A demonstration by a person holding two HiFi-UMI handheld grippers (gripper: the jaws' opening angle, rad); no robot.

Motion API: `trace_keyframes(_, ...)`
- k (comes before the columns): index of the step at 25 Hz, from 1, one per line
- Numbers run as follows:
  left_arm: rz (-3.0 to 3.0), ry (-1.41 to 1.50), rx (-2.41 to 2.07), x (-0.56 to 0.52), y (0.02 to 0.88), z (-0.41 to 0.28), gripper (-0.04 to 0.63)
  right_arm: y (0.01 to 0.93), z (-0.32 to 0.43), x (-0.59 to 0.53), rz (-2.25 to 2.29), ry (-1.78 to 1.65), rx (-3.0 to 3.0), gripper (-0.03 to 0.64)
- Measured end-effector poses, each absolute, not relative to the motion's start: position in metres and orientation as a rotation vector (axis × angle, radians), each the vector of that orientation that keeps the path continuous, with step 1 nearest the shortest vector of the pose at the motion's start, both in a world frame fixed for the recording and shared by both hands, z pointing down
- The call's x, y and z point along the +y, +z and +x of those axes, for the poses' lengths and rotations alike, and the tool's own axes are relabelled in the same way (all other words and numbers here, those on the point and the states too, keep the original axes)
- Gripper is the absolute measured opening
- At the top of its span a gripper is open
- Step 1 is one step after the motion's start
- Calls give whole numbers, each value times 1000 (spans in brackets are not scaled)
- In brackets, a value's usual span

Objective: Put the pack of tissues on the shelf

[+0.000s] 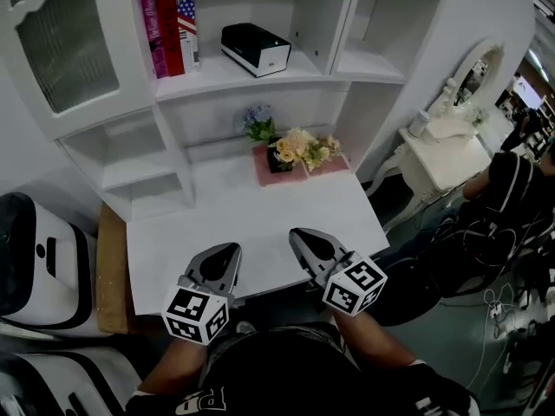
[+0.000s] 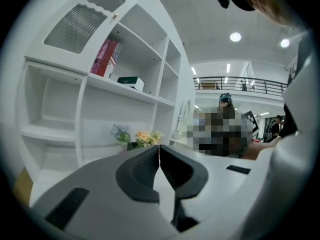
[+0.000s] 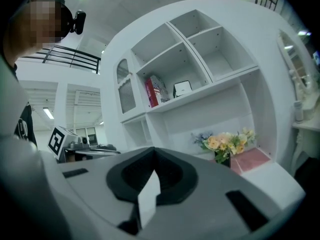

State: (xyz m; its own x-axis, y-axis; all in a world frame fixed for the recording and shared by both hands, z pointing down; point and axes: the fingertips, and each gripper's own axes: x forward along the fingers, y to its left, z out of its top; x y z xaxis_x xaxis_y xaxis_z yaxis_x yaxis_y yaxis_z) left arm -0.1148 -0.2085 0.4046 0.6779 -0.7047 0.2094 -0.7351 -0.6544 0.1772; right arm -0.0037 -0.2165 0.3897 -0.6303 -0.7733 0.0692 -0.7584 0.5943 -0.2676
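Observation:
The pack of tissues (image 1: 254,48), a dark box with a white front, lies on the middle shelf (image 1: 217,78) of the white wall unit, right of the books. It also shows small in the left gripper view as the tissue pack (image 2: 131,82) and in the right gripper view (image 3: 182,88). My left gripper (image 1: 236,248) and right gripper (image 1: 295,232) hover side by side over the near edge of the white desk (image 1: 217,206), well below the shelf. Both are shut with nothing between the jaws (image 2: 159,146) (image 3: 152,149).
Red and pink books (image 1: 169,20) stand left of the pack. A flower bunch (image 1: 299,150) sits on a pink mat at the desk's back. A white dressing table (image 1: 442,159) and a seated person (image 1: 512,180) are to the right, and a white machine (image 1: 35,258) stands to the left.

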Motion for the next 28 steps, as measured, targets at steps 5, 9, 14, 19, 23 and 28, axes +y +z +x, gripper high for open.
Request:
trace_keyframes(5,2619,156,-1208,-195,400,-93,15,387,13,-201,-1276,-405,2820,8)
trace_keyframes(9,2588,147,-1251,-179,404,-70,17,391,31,-187,-1220,-402,2868,8)
trace_keyframes(14,2544,150,-1313,-154,408,-42,17,396,57,-162,-1148,-422,2906,8)
trace_keyframes(19,2521,165,-1365,-124,410,-9,15,399,86,-131,-1086,-437,2931,8)
trace_keyframes(23,2513,164,-1387,-102,409,12,17,401,106,-114,-1052,-443,2932,8)
trace_keyframes(28,2486,160,-1425,-76,412,28,17,405,125,-89,-1011,-441,2941,8)
